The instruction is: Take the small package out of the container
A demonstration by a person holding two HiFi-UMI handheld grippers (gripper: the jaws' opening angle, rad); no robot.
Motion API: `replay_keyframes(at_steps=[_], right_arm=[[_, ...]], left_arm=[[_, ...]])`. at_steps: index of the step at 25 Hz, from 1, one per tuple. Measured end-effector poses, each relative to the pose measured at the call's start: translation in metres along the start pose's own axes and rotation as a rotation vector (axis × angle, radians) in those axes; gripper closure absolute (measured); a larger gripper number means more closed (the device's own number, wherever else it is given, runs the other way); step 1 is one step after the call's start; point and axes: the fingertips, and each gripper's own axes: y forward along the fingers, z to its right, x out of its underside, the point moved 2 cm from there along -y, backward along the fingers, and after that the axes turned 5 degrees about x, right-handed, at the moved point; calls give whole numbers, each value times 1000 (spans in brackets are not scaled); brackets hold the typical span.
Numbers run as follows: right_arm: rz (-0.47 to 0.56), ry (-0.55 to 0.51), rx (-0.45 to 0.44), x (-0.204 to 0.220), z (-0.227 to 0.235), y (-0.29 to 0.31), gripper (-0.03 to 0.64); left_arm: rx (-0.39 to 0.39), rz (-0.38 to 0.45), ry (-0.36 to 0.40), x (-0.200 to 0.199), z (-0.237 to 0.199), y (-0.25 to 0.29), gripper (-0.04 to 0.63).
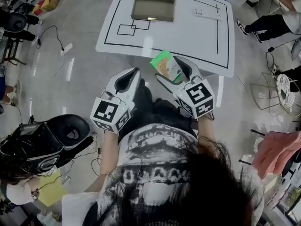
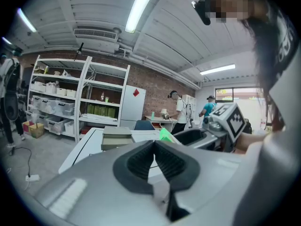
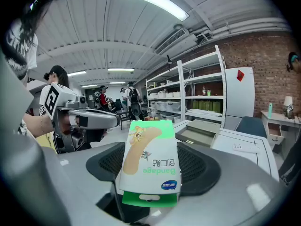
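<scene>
The small package is being gripped by the right tongs at the counter's near edge, well apart from the far container; the left tongs are being held together, empty.

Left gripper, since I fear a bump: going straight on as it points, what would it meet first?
Likely the white table, near its front edge; the left gripper may instead clear it and reach the grey container beyond, since height is unclear.
</scene>
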Motion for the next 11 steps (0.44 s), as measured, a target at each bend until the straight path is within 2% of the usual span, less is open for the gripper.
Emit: replay_keyframes(at_steps=[11], right_arm=[[-8,-23,3,0,7,-4,259]], left_arm=[[-2,19,5,-6,4,2,595]])
